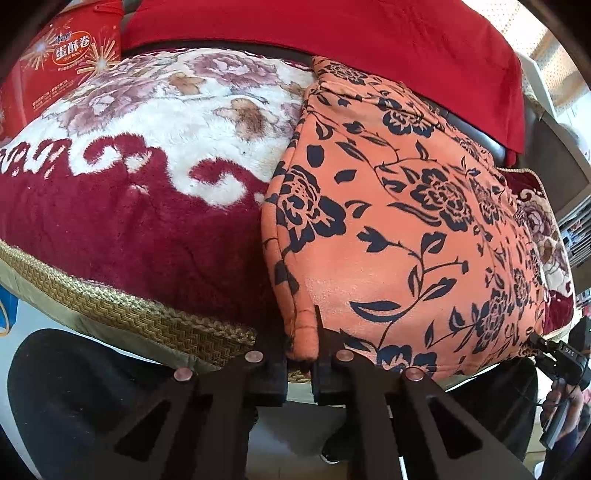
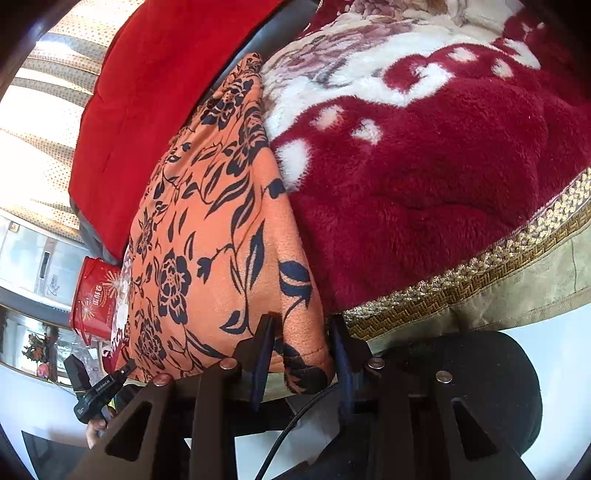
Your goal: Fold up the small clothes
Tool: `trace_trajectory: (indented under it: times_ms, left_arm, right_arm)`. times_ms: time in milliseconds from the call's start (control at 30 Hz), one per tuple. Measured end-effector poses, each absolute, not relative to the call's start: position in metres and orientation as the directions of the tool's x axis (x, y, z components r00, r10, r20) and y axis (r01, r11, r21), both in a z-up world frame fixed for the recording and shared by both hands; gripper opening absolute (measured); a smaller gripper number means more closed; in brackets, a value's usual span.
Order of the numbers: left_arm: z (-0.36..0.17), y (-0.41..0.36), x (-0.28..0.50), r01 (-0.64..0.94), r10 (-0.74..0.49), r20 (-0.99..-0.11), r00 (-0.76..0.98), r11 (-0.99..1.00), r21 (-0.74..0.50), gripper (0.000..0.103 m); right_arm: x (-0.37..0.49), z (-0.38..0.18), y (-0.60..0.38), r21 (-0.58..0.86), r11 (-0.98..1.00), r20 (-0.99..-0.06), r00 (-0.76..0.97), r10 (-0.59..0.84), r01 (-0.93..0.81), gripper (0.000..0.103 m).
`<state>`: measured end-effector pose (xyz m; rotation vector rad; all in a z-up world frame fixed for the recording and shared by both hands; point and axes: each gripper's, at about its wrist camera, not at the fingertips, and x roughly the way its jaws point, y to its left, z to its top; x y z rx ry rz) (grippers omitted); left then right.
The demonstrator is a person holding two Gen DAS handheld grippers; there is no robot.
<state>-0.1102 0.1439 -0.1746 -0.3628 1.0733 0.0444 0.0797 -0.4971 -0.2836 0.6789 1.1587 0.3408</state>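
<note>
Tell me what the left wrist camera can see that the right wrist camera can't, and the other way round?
Only the left wrist view shows the left gripper pinching the orange flowered cloth at its near corner. Only the right wrist view shows the right gripper, its fingers either side of another corner and not clearly closed, and a black cable below. Both show the orange cloth lying on the fuzzy red and white blanket, the red cushion behind, and the red snack box.

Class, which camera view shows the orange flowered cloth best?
The left wrist view: the orange flowered cloth spreads broadly there, its near corner in the left gripper. The right wrist view shows it narrower, slanted.
</note>
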Motion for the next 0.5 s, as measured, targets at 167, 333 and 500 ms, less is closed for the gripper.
trace_trajectory:
  times_ms: [167,333,500]
  left_arm:
    - [-0.136,0.142,-0.120,-0.182,-0.141,-0.810,0.570,0.939,-0.292,0.008]
    - [-0.150,0.143,-0.109,-0.207,-0.123,-0.841,0.527,0.941,-0.268,0.008]
    - [-0.158,0.144,-0.109,-0.205,-0.127,-0.847,0.516,0.942,-0.266,0.008]
  right_arm:
    - [0.074,-0.250,-0.501,0.699,0.712,-0.661,0.431,0.614,0.058,0.011]
    - [0.084,-0.274,-0.502,0.732,0.669,-0.657,0.388,0.646,0.125,0.015]
    - [0.086,-0.271,-0.495,0.745,0.662,-0.632,0.402,0.663,0.080,0.014]
